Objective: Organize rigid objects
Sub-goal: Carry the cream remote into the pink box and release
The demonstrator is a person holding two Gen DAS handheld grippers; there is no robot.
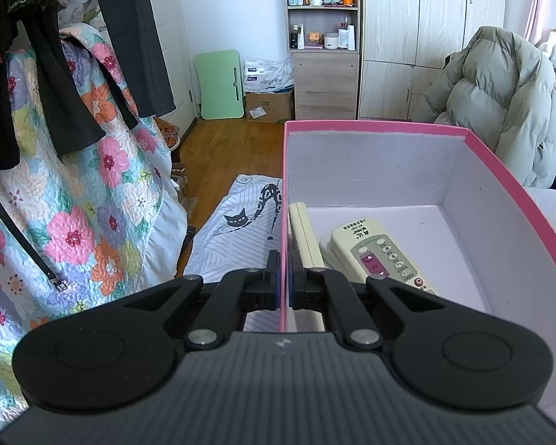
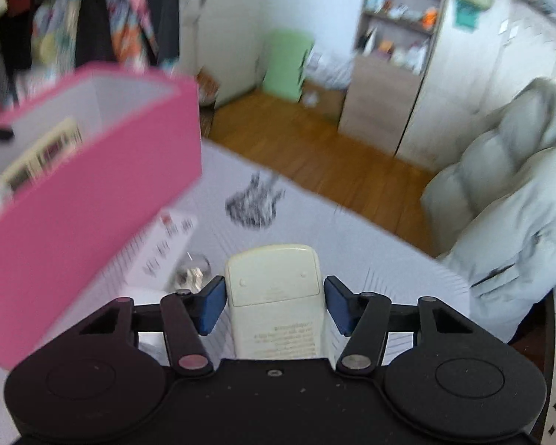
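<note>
My left gripper [image 1: 284, 278] is shut on the left wall of a pink box [image 1: 500, 200], white inside. In the box lie a cream remote with buttons up [image 1: 383, 256] and another cream remote on edge [image 1: 307, 233] against the left wall. In the right wrist view my right gripper [image 2: 274, 304] is shut on a cream remote [image 2: 276, 296], held back side up above the bed. The pink box [image 2: 92, 200] shows blurred to its left, tilted, with remotes inside.
A white sheet with a cat print [image 1: 241, 222] covers the bed. A small white carton [image 2: 159, 244] and a clear small object [image 2: 192, 270] lie on it. A floral quilt [image 1: 74, 204] hangs left; a grey puffer coat [image 1: 500, 92] is right. Wooden floor, shelves and wardrobe are behind.
</note>
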